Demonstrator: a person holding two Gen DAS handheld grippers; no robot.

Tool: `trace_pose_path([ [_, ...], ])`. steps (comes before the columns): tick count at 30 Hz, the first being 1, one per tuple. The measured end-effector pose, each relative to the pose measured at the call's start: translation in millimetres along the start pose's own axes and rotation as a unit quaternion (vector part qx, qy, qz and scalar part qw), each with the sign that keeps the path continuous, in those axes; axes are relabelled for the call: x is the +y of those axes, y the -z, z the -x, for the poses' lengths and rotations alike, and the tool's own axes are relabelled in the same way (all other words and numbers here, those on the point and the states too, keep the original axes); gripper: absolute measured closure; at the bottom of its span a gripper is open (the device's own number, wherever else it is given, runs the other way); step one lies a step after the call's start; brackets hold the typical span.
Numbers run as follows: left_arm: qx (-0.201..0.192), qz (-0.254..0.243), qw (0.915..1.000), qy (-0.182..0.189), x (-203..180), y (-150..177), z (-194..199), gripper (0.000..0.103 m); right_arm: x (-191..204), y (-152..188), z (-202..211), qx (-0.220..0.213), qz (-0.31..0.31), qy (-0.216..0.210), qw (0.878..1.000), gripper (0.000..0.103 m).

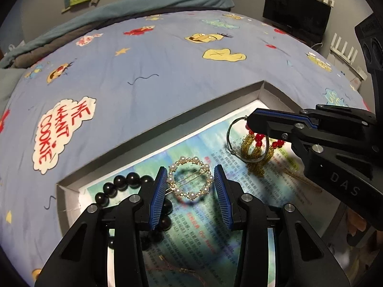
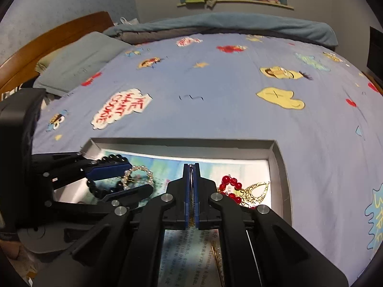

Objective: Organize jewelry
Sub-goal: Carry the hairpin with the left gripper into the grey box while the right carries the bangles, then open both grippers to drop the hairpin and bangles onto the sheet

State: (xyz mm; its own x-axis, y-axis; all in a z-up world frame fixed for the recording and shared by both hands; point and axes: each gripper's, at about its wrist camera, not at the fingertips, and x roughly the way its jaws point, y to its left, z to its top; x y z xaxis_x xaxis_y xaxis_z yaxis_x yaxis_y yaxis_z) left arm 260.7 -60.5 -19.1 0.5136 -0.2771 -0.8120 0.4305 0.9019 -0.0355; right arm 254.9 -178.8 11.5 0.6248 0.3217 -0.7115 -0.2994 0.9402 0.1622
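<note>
L claw (image 1: 190,186) grips pearl hair clip (image 1: 189,179); R claw (image 2: 191,167) pinches wire hoop (image 1: 239,141). Only R view shows gold filigree earring (image 2: 255,192).

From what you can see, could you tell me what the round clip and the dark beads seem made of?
Round clip: pale glossy pearl-like beads on thin gold-coloured metal wire; real or imitation pearl unclear. Dark beads: black, polished, showing highlights; stone, glass or plastic.
</note>
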Motion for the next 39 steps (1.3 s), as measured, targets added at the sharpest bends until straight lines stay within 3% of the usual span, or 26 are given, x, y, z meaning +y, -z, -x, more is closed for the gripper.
trace_pose_path([
  [12, 0.014, 0.01, 0.9999, -0.001, 5.6, 2.6, -11.4, 0.06, -0.8, -0.1, -15.7, 0.03, 0.002, 0.03, 0.999, 0.099],
  [15, 0.004, 0.017, 0.9998, -0.004, 8.3, 3.1, -4.9, 0.051, -2.3, 0.1, -11.2, 0.027, -0.005, 0.031, 0.999, 0.098],
  [16, -0.003, 0.022, 0.9997, -0.008, 10.1, 4.0, -0.3, 0.044, -3.0, 0.3, -8.8, 0.024, -0.007, 0.033, 0.999, 0.095],
  [19, -0.018, 0.038, 0.9991, -0.007, 15.2, 7.8, 11.3, 0.04, -8.1, 2.6, 1.4, 0.017, -0.023, 0.033, 0.999, 0.08],
  [21, -0.027, 0.049, 0.9984, -0.007, 17.5, 11.1, 19.2, 0.036, -11.1, 6.5, 9.2, 0.013, -0.033, 0.032, 0.999, 0.078],
  [25, -0.059, 0.051, 0.9968, -0.018, 14.3, 19.9, 42.4, 0.024, -13.3, 14.1, 27.5, 0.001, -0.043, 0.027, 0.999, 0.059],
  [30, -0.085, 0.057, 0.9945, -0.025, 7.5, 31.3, 69.1, 0.014, -11.6, 21.5, 58.6, -0.023, -0.047, 0.028, 0.998, 0.043],
  [34, -0.109, 0.052, 0.9919, -0.038, -0.5, 39.3, 92.5, 0.01, -6.9, 27.8, 84.7, -0.044, -0.037, 0.035, 0.998, 0.022],
  [39, -0.129, 0.03, 0.9891, -0.064, -10.6, 47.9, 115.1, 0.009, 1.9, 34.9, 112.1, -0.069, -0.019, 0.045, 0.996, 0.006],
])
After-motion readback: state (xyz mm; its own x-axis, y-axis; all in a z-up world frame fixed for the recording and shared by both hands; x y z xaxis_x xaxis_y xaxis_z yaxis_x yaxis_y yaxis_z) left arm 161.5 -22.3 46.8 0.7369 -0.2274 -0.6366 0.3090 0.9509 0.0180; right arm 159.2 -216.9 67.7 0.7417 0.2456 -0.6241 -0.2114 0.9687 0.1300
